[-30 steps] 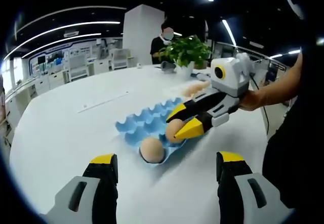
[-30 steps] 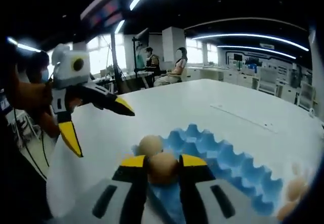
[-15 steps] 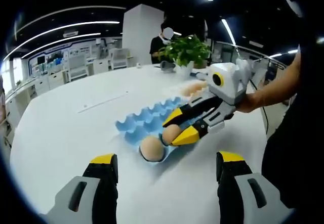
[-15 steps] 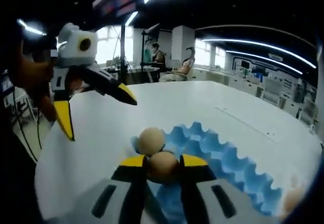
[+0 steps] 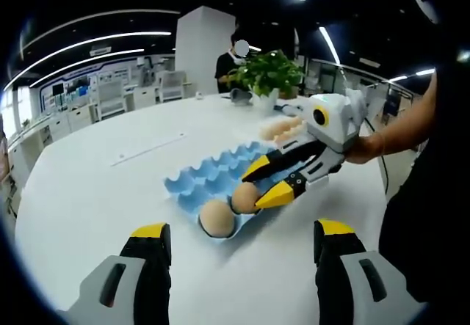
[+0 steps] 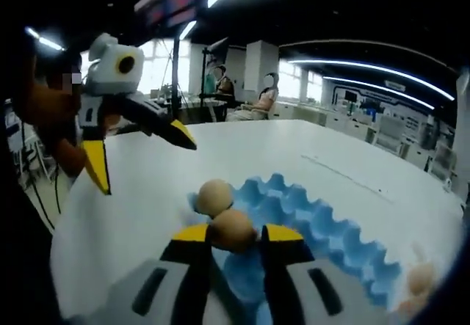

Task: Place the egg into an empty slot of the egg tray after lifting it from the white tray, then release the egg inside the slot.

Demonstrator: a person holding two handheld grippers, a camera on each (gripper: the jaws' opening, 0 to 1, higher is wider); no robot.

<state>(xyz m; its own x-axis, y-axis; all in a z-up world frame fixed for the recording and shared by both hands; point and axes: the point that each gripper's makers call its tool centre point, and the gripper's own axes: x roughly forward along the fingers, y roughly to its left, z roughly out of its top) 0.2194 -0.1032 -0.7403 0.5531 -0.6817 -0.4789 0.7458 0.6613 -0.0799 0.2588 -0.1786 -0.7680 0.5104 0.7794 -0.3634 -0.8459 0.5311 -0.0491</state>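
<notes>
A blue egg tray (image 5: 209, 180) lies on the white table, with one brown egg (image 5: 217, 218) in its near corner slot. My right gripper (image 5: 258, 184) comes in from the right, shut on a second brown egg (image 5: 244, 198) that is low over the slot beside the first. In the right gripper view this held egg (image 6: 232, 229) sits between my right gripper's (image 6: 236, 234) yellow tips, the seated egg (image 6: 214, 196) just beyond it on the tray (image 6: 327, 231). My left gripper (image 5: 242, 231) stands open before the tray, also seen as the left gripper (image 6: 143, 162) at upper left.
More eggs (image 5: 283, 128) lie behind the blue tray, and show as blurred eggs (image 6: 418, 277) at lower right. A potted plant (image 5: 272, 72) and a person (image 5: 235, 61) are at the table's far side. A hand (image 5: 367, 145) holds the right gripper.
The right gripper has carried the held egg slightly lower and closer to the seated egg, over the tray's near end. The left gripper stays open and has barely moved.
</notes>
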